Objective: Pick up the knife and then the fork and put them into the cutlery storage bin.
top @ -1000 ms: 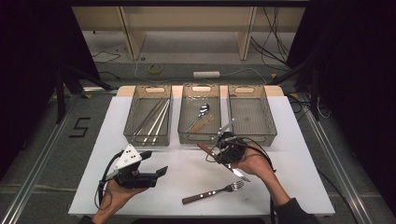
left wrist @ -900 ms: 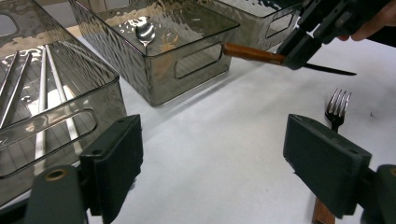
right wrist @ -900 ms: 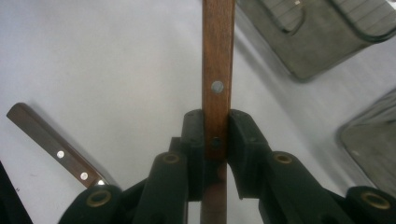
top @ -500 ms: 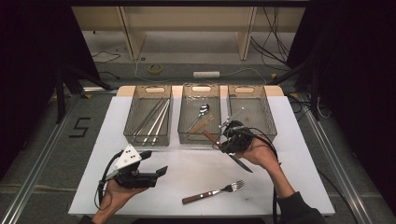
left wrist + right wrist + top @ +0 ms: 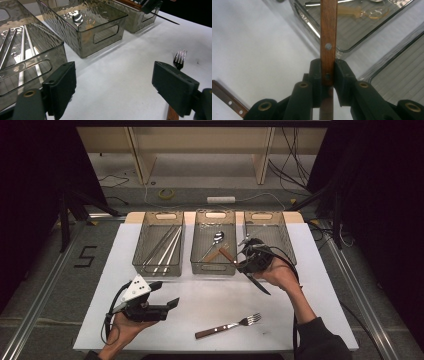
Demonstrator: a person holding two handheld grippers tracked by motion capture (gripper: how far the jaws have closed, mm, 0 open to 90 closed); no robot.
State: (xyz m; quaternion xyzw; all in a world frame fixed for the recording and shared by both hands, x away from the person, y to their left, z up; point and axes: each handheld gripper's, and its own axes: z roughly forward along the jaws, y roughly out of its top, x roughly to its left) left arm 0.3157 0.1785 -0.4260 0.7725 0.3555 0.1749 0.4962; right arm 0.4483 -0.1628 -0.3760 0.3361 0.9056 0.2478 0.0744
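My right gripper (image 5: 248, 260) is shut on a wooden-handled knife (image 5: 227, 255). It hangs above the front edge of the middle bin (image 5: 200, 265) and the right bin (image 5: 287, 247). The handle points at the middle bin and the dark blade (image 5: 260, 285) slants down toward the person. In the right gripper view the pads (image 5: 315, 72) clamp the brown riveted handle (image 5: 328, 45). A wooden-handled fork (image 5: 227, 326) lies on the white table near its front edge. My left gripper (image 5: 167, 294) rests at the front left, open and holding nothing, and its own view has the fork (image 5: 180, 58) beyond its jaws.
The left bin (image 5: 140, 262) holds several long metal sticks. A spoon (image 5: 217, 238) and a light wooden piece lie in the middle bin. The right bin's floor looks bare. The white table (image 5: 310, 320) ends just behind the bins and just before the fork.
My right gripper has carried the knife up and away from the person, from over the table's middle to the bins' front edge. The left gripper and the fork have stayed put.
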